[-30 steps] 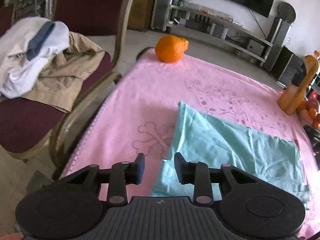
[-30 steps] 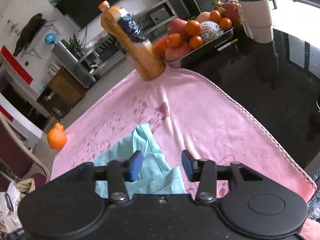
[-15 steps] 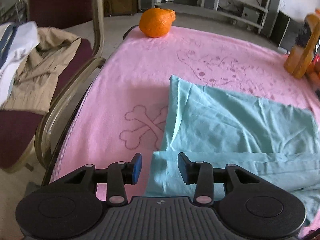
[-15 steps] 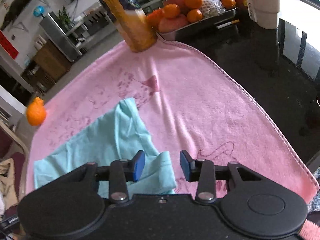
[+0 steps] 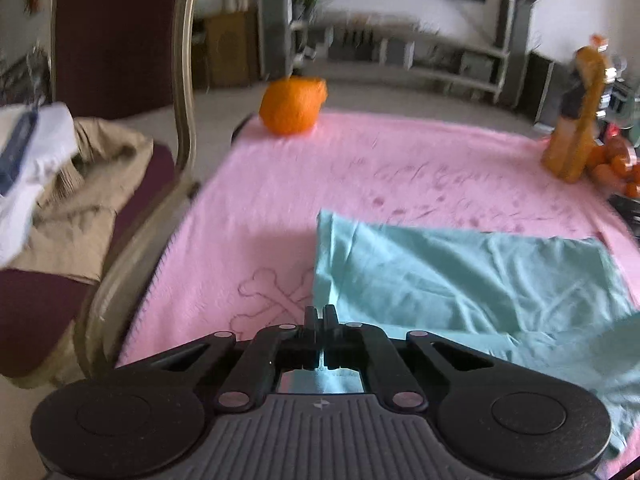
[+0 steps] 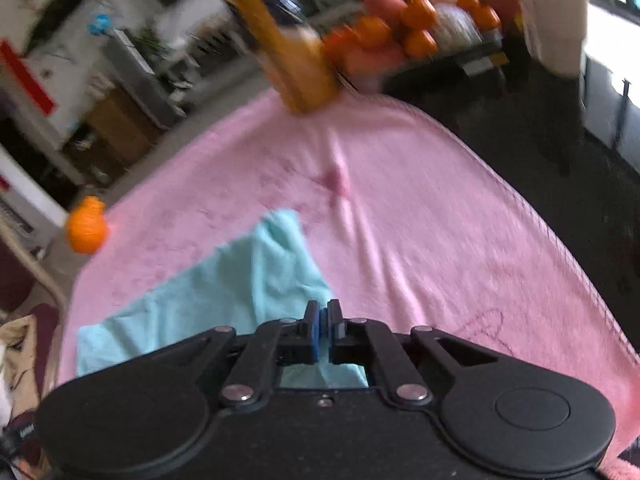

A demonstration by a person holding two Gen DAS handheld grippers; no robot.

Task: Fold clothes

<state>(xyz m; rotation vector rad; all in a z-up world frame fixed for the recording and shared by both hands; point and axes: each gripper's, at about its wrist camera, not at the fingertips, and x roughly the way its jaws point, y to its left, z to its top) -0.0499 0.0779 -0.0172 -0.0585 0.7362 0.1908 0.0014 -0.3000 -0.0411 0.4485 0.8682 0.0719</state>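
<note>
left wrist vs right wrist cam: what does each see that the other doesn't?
Left wrist only: chair piled with clothes, bone print on the towel, left gripper shut on the teal cloth.
Right wrist only: fruit tray, white cup, dark tabletop, right gripper shut on the cloth.
Both: pink towel, cloth, lone orange, orange bottle.

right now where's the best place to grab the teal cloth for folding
By its two near corners, from the near side. The teal cloth lies flat on the pink towel with that edge closest. The left gripper and right gripper are shut on those corners.
</note>
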